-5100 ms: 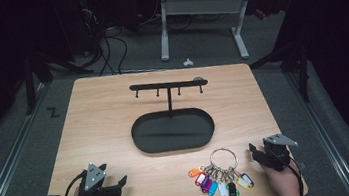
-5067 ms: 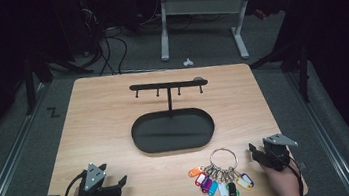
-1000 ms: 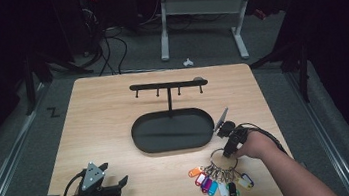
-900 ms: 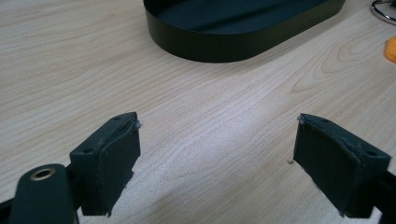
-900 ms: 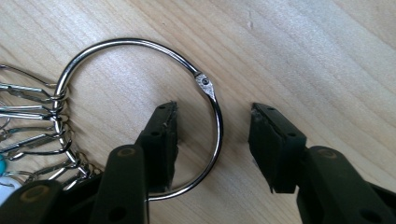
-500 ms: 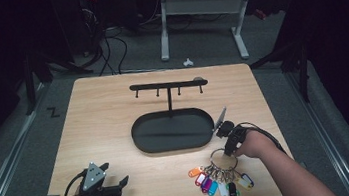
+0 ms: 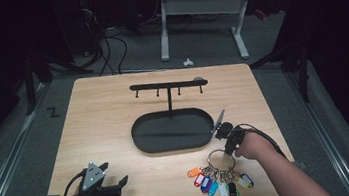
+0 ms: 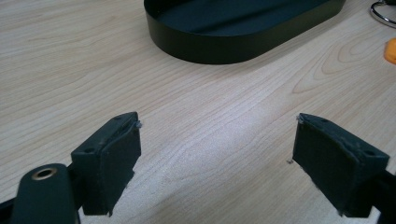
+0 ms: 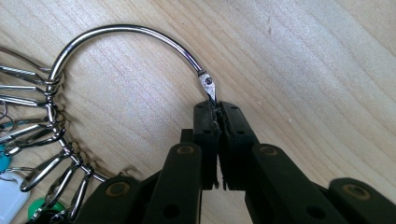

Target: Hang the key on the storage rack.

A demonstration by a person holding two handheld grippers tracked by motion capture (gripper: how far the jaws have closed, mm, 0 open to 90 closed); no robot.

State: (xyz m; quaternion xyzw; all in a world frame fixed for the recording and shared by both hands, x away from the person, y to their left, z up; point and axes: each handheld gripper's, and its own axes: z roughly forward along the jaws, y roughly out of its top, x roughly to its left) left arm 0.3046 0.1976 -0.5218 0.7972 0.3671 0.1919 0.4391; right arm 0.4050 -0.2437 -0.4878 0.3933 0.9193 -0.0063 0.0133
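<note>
A large metal key ring [image 7: 220, 158] [image 9: 135, 42] lies on the wooden table [image 7: 105, 121] with several keys and coloured tags [image 7: 218, 181] fanned out toward the front edge. My right gripper [image 7: 229, 146] [image 9: 217, 109] is shut on the ring's wire near its hinge. My left gripper [image 7: 114, 178] [image 8: 217, 158] rests open at the front left, its jaws wide apart over bare wood. A black oval tray [image 7: 172, 130] [image 8: 243, 28] with a T-shaped hook rack [image 7: 167, 85] stands in the table's middle.
A person's hands and forearms come in from the bottom edge. A cable loops from the right gripper. One orange tag [image 8: 390, 50] shows at the right edge of the left gripper view. Desk legs and cables lie on the dark floor beyond the table.
The right gripper moved from the front right corner in to the key ring and shut on it. Over the last second it barely shifts. The left gripper stays put.
</note>
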